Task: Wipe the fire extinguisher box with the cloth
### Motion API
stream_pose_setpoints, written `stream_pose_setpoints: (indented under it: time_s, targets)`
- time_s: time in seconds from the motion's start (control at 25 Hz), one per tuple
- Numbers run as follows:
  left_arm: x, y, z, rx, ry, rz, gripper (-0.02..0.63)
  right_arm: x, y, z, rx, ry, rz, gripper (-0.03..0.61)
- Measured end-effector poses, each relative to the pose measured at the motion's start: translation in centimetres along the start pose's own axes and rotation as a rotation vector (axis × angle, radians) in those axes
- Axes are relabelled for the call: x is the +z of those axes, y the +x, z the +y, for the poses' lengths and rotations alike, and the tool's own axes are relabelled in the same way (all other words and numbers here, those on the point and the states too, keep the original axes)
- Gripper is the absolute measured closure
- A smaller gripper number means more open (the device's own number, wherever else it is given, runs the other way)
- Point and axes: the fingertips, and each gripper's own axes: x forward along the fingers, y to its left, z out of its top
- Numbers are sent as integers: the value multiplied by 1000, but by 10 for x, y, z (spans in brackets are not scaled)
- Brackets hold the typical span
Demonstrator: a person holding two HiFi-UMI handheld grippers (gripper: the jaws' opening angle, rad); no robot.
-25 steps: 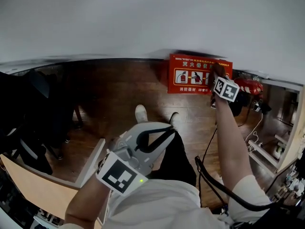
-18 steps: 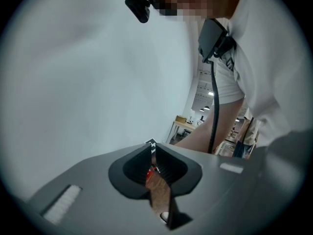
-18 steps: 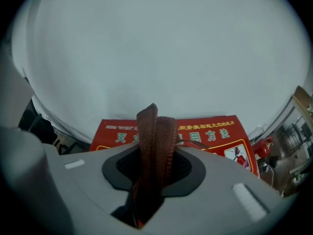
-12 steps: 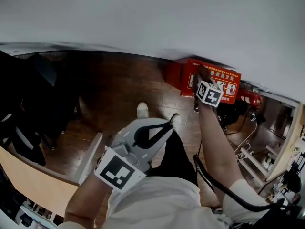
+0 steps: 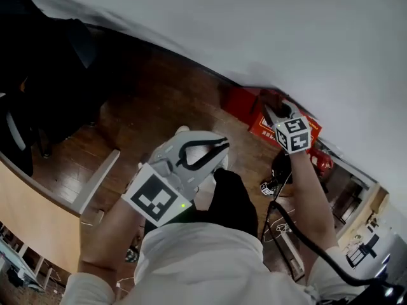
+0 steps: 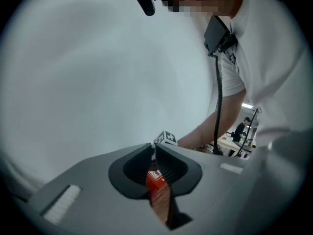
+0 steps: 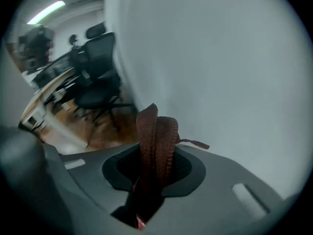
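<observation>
Right tool (image 5: 275,110) is gripping the folded brown woven cloth (image 7: 156,131) at the top of the red rectangular fire extinguisher box (image 5: 245,107) directly beneath it. Left tool (image 5: 219,146) is hanging closed and empty, well apart. Judged step: wiping. Next move is calling for a steady drag across the box face.

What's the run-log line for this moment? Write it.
right gripper: shut on cloth | at fire extinguisher box top | left gripper: shut, empty

Left gripper (image 6: 152,148) with jaws drawn almost together, gripping nothing. Through the narrow slit, a red box (image 6: 155,179) on brown wood floor (image 6: 165,207). Just above the jaw tips, a marker cube (image 6: 166,137) and a bare forearm (image 6: 203,135). White wall (image 6: 88,82) behind; white shirt (image 6: 274,72) and black cable (image 6: 218,97) at right.
</observation>
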Motion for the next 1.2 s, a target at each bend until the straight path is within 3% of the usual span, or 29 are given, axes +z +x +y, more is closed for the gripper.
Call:
stream_pose_setpoints:
  time_s: [0.16,0.24,0.36,0.48,0.64,0.8,1.0,1.2]
  targets:
    - [-19,-9,8,54,32,26,588,29,-12,74,483,-569,171,479]
    - [-25,-8,11,108,8,15,588,27,-15,86,653,-793,314,479]
    - [-29,0,15,189,-42,-31,588,18,-7,80,778,-1051,527,479]
    - [-40,11,17,264,-61,-63,588,2,16,69,843,-1236,686,480]
    - [-62,21,26,375,-117,-119,588,-37,46,55,912,-1415,882,480]
    - [-89,18,30,436,-167,-156,588,-72,73,50,962,-1496,1038,480]
    - [-140,19,35,480,-245,-163,588,-113,112,39,997,-1555,1163,482]
    - [-187,17,44,516,-291,-139,588,-149,169,33,984,-1637,1214,482]
